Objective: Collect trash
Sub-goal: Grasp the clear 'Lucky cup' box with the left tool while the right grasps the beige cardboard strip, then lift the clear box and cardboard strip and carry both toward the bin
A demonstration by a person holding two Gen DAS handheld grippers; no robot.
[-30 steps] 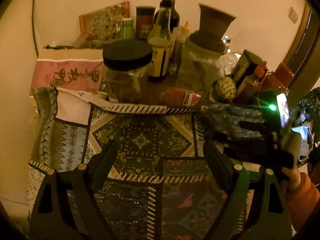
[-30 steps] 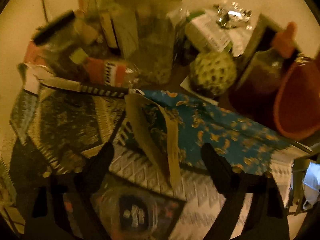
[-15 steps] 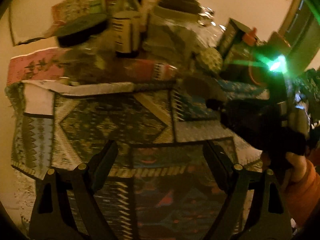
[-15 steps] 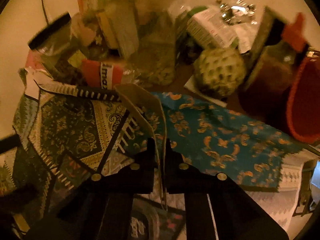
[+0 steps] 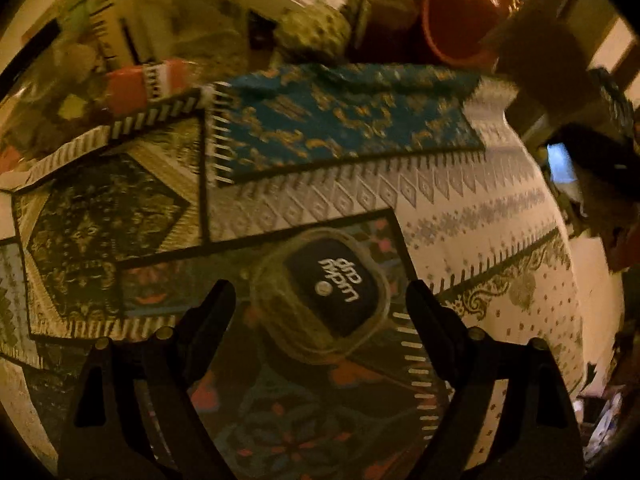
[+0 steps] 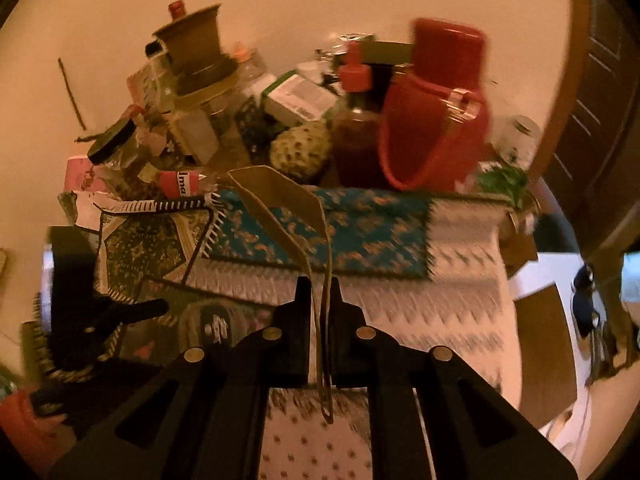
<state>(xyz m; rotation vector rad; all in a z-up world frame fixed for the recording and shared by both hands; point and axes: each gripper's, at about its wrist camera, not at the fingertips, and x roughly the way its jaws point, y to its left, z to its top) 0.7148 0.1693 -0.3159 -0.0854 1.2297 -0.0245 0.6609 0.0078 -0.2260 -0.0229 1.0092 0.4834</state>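
Note:
My right gripper point(image 6: 321, 288) is shut on a flattened tan paper cup point(image 6: 280, 200) and holds it up above the patterned tablecloth point(image 6: 460, 280). My left gripper point(image 5: 320, 292) is open, its fingers on either side of a clear plastic cup with a dark printed lid point(image 5: 326, 290) that lies on the cloth. That cup also shows in the right wrist view point(image 6: 212, 326), with the left gripper's dark body beside it at the lower left.
The back of the table is crowded: a red flask point(image 6: 436, 120), a sauce bottle point(image 6: 354, 136), a custard apple point(image 6: 300, 152), glass jars point(image 6: 200, 120), a red-labelled tube point(image 6: 180, 184). A dark door point(image 6: 592, 120) stands at right. The table's right edge drops to the floor.
My right gripper closed on the tan paper cup and lifted it back from the table. My left gripper swung down and right over the plastic cup, staying open.

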